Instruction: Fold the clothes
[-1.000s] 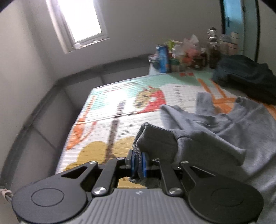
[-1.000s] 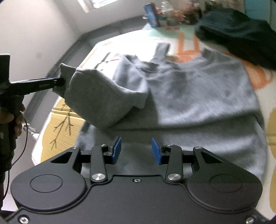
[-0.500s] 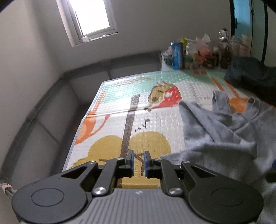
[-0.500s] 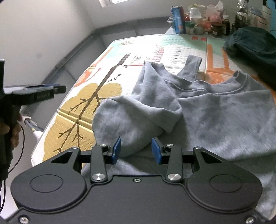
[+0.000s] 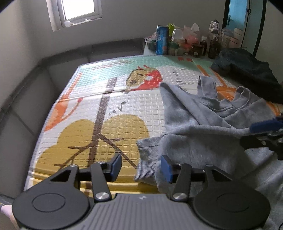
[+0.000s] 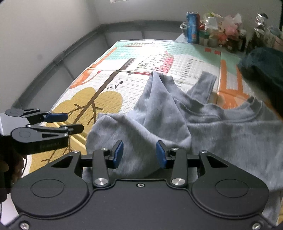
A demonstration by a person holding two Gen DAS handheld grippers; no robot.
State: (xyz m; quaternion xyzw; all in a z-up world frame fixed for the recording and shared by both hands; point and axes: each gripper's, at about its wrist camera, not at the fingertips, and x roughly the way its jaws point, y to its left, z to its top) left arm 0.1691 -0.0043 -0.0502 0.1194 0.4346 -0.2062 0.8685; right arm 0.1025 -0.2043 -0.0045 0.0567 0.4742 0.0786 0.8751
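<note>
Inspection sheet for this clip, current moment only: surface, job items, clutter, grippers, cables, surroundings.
Surface: play mat printed with a tree and a bird.
Job's things: grey sweatshirt crumpled on the mat, one sleeve folded over its body, ribbed cuff near the mat's front edge.
Clutter: dark garment heaped at the far right; blue can, bottles and jars on a far table.
Grippers: left gripper open, empty; right gripper open above the sleeve.
Cables: nothing seen.
Surroundings: window, grey padded wall panels.
</note>
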